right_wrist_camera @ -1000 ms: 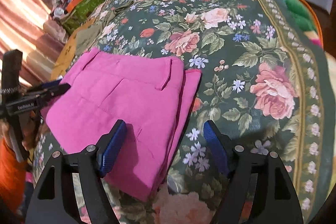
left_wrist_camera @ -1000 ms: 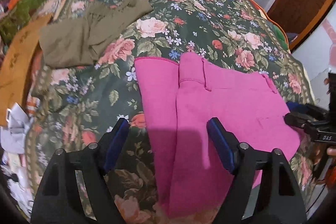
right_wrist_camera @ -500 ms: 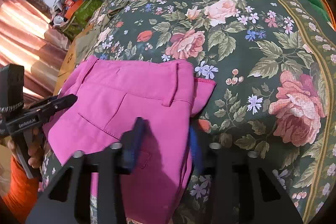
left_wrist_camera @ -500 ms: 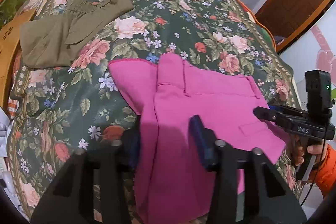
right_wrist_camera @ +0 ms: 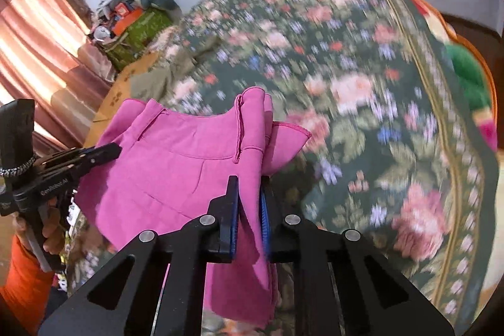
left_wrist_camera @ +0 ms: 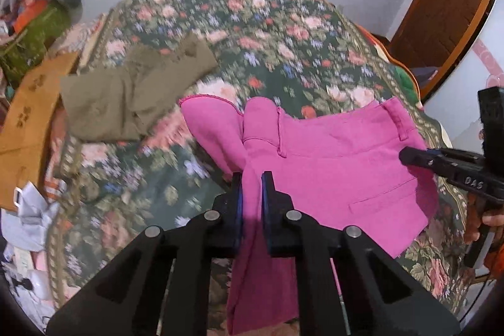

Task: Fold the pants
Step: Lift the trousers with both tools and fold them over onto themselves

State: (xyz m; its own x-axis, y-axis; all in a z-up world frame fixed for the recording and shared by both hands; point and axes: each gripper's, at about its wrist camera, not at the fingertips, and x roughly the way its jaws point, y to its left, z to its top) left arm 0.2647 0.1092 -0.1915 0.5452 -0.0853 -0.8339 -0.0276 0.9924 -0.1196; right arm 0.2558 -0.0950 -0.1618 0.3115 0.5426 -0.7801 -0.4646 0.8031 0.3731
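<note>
The pink pants [left_wrist_camera: 330, 166] are folded and held up off the floral bedspread [left_wrist_camera: 267, 30]. My left gripper [left_wrist_camera: 252, 178] is shut on their left edge, with cloth hanging down between the fingers. My right gripper [right_wrist_camera: 249, 181] is shut on the opposite edge of the pants [right_wrist_camera: 176, 166]. In the left wrist view the right gripper [left_wrist_camera: 406, 155] pinches the pants' right side. In the right wrist view the left gripper [right_wrist_camera: 115, 150] pinches their left side. The waistband with belt loops faces up.
Olive-green folded pants [left_wrist_camera: 126, 93] lie on the bed at the far left. A brown cardboard box [left_wrist_camera: 28, 115] and clutter stand beside the bed on the left. A wooden door [left_wrist_camera: 447, 8] is at the right, a curtain [right_wrist_camera: 41, 52] at the far left.
Both grippers went from open over the flat pants to shut on their two side edges. They have lifted the pants off the bedspread.
</note>
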